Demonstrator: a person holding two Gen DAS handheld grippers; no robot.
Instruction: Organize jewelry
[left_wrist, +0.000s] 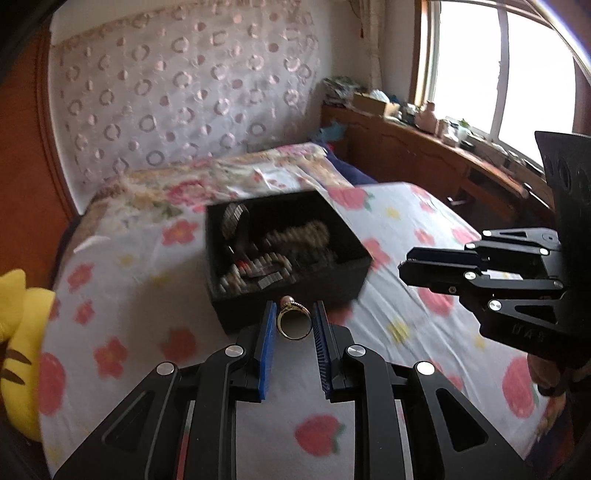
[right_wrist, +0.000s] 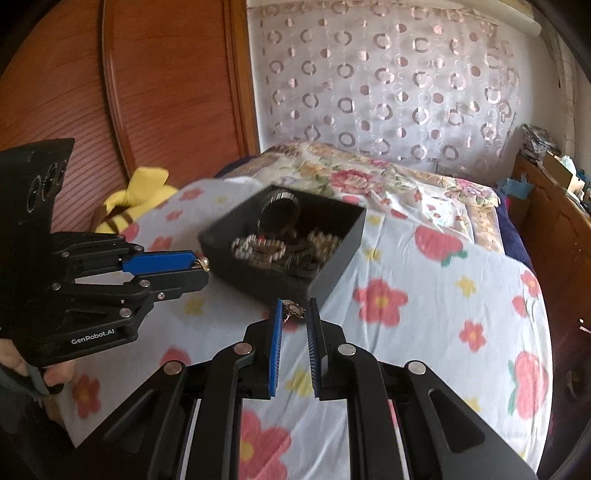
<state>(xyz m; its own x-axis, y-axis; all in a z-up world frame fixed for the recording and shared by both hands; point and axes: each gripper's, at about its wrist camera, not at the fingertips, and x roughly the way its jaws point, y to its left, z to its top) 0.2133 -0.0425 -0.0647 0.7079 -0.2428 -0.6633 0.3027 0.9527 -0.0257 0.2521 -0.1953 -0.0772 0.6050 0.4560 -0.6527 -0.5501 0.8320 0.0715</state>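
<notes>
A black open box (left_wrist: 332, 275) with several bracelets and bangles lies on the flowered bed; it also shows in the right wrist view (right_wrist: 332, 273). My left gripper (left_wrist: 294, 317) is shut on a gold ring with a pink pearl (left_wrist: 292, 322), held just in front of the box's near wall. The same gripper shows in the right wrist view (right_wrist: 201, 267) left of the box. My right gripper (right_wrist: 294, 314) is shut on a small gold jewelry piece (right_wrist: 293, 309) near the box's front corner. It shows in the left wrist view (left_wrist: 404, 269) right of the box.
The flowered bedsheet (left_wrist: 424, 325) surrounds the box. A yellow plush toy (right_wrist: 136, 195) lies by the wooden headboard (right_wrist: 147, 92). A patterned curtain (left_wrist: 177, 92) hangs behind. A cluttered wooden ledge (left_wrist: 424, 136) runs under the window.
</notes>
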